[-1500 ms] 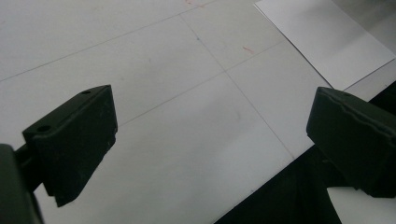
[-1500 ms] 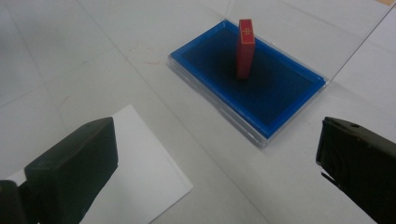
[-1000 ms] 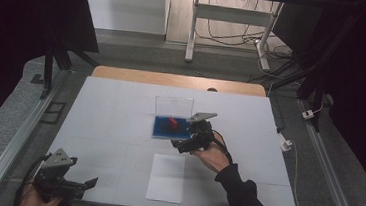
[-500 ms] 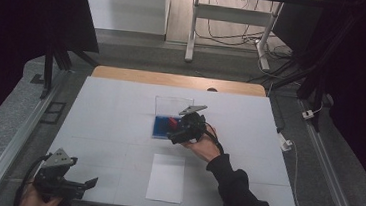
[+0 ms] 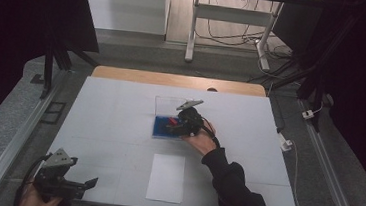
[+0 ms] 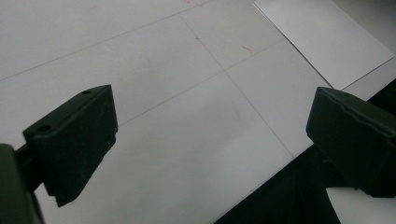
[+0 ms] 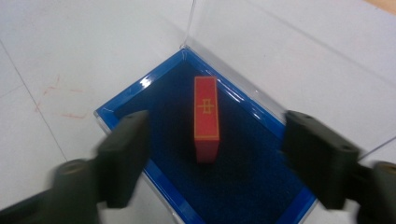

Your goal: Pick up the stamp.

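Between the right gripper (image 7: 212, 163) fingers — just closing, seemingly not yet touching — red block (image 7: 206, 118), blue tray (image 7: 163, 182).

White table (image 5: 120, 107) with clear blue-lined box (image 5: 161, 126), paper sheet (image 5: 166, 178)

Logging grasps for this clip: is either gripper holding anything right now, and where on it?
Nothing is held. The right gripper has been closing around the red block, jaws not yet touching. The left gripper is open.
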Action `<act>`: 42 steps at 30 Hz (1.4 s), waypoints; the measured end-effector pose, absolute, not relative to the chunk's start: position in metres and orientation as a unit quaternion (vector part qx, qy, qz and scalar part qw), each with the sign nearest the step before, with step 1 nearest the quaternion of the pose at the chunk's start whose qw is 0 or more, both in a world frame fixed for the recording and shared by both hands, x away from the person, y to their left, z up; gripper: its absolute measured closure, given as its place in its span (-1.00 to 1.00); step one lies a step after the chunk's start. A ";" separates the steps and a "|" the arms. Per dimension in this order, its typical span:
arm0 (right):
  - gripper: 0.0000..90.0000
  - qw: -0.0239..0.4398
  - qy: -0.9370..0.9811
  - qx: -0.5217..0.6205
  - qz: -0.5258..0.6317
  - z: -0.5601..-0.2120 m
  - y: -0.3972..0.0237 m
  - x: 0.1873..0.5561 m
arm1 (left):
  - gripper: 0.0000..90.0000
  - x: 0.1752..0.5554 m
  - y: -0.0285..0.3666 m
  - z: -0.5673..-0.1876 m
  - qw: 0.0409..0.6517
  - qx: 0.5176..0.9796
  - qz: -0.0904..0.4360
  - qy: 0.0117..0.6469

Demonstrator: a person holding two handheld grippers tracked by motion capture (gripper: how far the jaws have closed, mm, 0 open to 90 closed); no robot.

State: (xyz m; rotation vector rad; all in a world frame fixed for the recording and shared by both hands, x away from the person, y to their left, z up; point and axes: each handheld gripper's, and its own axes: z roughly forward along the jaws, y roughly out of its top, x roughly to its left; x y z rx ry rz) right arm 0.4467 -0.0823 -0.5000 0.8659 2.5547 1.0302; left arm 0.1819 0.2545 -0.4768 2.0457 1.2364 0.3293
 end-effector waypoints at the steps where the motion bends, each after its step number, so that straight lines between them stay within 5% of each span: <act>1: -0.33 0.127 0.878 0.297 0.354 -0.500 -0.082 0.447 | -0.94 0.182 0.255 -0.477 0.356 0.792 0.128 0.479; 4: 0.07 0.119 0.881 0.289 0.355 -0.499 -0.083 0.448 | -0.94 0.182 0.254 -0.477 0.356 0.792 0.128 0.479; 16: 0.75 0.125 0.881 0.286 0.354 -0.497 -0.078 0.448 | -0.94 0.182 0.254 -0.477 0.356 0.793 0.128 0.478; 42: 0.78 0.117 0.884 0.266 0.365 -0.480 -0.089 0.441 | -0.94 0.182 0.254 -0.477 0.355 0.794 0.128 0.476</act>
